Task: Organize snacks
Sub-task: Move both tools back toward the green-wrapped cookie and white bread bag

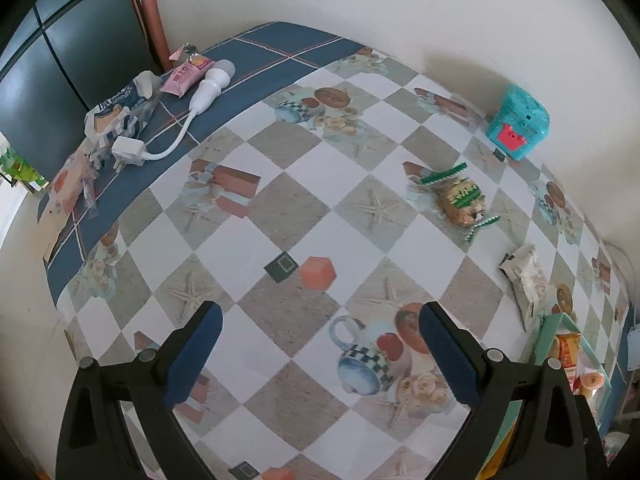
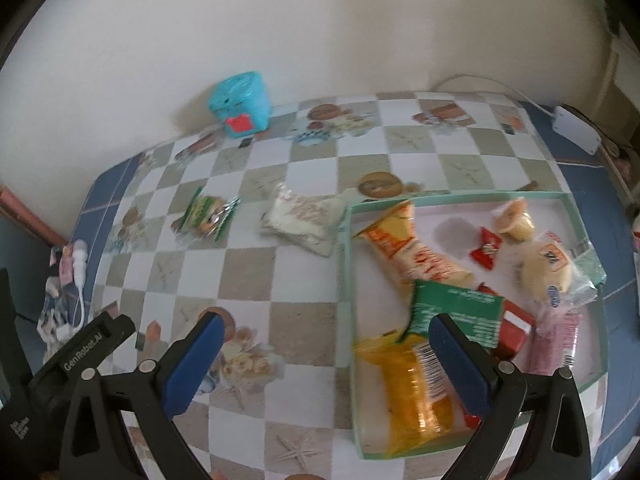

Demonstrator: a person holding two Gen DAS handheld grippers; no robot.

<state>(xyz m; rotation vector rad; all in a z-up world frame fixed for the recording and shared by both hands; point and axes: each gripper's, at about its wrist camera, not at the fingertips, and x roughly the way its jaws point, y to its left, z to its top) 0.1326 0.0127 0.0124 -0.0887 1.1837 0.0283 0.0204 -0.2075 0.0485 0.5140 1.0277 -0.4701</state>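
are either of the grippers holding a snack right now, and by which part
Nothing is held. The left gripper and the right gripper both stand open with nothing between the fingers, above the table.

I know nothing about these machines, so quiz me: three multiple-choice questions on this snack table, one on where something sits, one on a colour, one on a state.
1. Where does the white snack packet lie?
A. inside the tray
B. on the table, just outside the tray's left wall
C. on the turquoise box

2. What colour is the box by the wall?
A. turquoise
B. yellow
C. black

3. How is the right gripper?
A. shut on a packet
B. shut, empty
C. open, empty

Answers: 1 B, it lies against the tray from outside. 2 A, turquoise with a red patch. 3 C, its fingers stand wide apart, holding nothing.
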